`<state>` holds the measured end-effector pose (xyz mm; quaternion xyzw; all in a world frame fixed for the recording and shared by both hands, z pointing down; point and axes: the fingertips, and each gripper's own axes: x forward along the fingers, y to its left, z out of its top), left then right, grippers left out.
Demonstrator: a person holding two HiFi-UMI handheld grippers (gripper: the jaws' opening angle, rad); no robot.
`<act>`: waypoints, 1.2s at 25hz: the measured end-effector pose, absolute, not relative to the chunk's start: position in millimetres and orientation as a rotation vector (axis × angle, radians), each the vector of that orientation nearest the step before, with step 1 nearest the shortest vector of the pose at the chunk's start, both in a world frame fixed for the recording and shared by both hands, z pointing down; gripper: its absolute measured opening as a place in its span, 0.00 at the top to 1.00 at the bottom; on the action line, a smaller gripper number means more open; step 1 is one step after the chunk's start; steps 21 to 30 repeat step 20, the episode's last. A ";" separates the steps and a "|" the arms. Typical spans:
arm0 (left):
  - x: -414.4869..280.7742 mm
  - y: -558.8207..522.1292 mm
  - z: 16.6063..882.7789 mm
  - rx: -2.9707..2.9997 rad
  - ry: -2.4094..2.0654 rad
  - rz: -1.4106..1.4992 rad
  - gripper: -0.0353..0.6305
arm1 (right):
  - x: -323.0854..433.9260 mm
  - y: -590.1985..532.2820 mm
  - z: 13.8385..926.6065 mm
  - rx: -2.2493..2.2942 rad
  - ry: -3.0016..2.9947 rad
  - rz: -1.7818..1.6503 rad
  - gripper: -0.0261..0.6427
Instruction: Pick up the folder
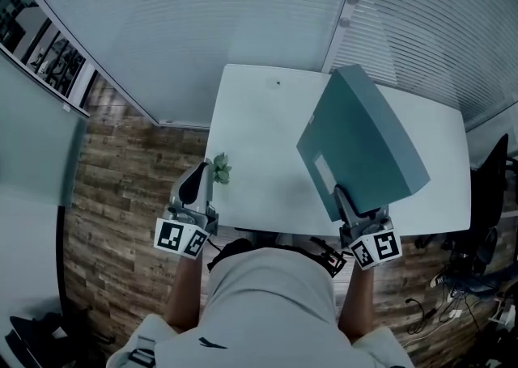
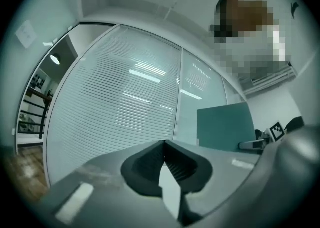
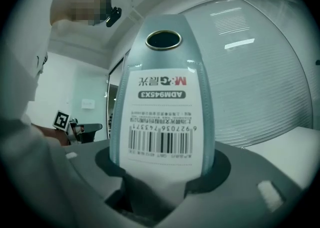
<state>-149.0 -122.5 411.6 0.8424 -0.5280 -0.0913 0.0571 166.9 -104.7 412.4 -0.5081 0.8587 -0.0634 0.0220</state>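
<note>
The teal folder (image 1: 360,144) is tilted up over the right half of the white table (image 1: 259,132), spine toward me. My right gripper (image 1: 344,196) is shut on the lower end of that spine. In the right gripper view the spine (image 3: 165,101) fills the middle, with its round finger hole and barcode label, and the right gripper (image 3: 160,182) clamps its base. My left gripper (image 1: 201,176) hovers at the table's front left corner, shut, with nothing gripped. In the left gripper view the left gripper (image 2: 165,164) has its jaws together, and the folder (image 2: 225,127) stands off to the right.
A small green sprig (image 1: 220,169) lies on the table just right of the left gripper. Glass walls with blinds (image 1: 202,27) stand behind the table. A black chair (image 1: 490,180) and cables (image 1: 453,285) are on the wooden floor at the right.
</note>
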 end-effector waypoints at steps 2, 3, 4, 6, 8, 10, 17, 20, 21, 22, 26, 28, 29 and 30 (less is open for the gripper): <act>-150.0 -124.3 409.5 2.565 -1.604 -0.256 0.94 | 165.1 -102.9 410.9 -1.566 2.641 -0.210 0.51; -150.4 -124.9 408.8 2.569 -1.606 -0.243 0.94 | 164.3 -102.5 409.7 -1.562 2.627 -0.218 0.51; -150.5 -125.3 408.6 2.573 -1.607 -0.229 0.94 | 163.8 -102.2 408.6 -1.562 2.614 -0.225 0.51; -149.4 -125.7 409.5 2.576 -1.605 -0.214 0.94 | 163.6 -101.4 407.3 -1.567 2.598 -0.231 0.51; -146.6 -126.0 411.8 2.576 -1.595 -0.209 0.94 | 163.0 -100.5 406.9 -1.570 2.598 -0.232 0.52; -143.2 -127.3 413.5 2.579 -1.585 -0.202 0.94 | 161.9 -100.7 407.0 -1.572 2.605 -0.228 0.52; -141.3 -132.5 417.4 2.578 -1.569 -0.190 0.94 | 161.0 -103.5 409.7 -1.588 2.602 -0.234 0.52; -145.0 -134.9 416.4 2.577 -1.572 -0.190 0.94 | 159.1 -105.5 407.1 -1.591 2.602 -0.220 0.52; -145.0 -134.9 416.4 2.577 -1.572 -0.190 0.94 | 159.1 -105.5 407.1 -1.591 2.602 -0.220 0.52; -145.0 -134.9 416.4 2.577 -1.572 -0.190 0.94 | 159.1 -105.5 407.1 -1.591 2.602 -0.220 0.52; -145.0 -134.9 416.4 2.577 -1.572 -0.190 0.94 | 159.1 -105.5 407.1 -1.591 2.602 -0.220 0.52; -145.0 -134.9 416.4 2.577 -1.572 -0.190 0.94 | 159.1 -105.5 407.1 -1.591 2.602 -0.220 0.52; -145.0 -134.9 416.4 2.577 -1.572 -0.190 0.94 | 159.1 -105.5 407.1 -1.591 2.602 -0.220 0.52; -145.0 -134.9 416.4 2.577 -1.572 -0.190 0.94 | 159.1 -105.5 407.1 -1.591 2.602 -0.220 0.52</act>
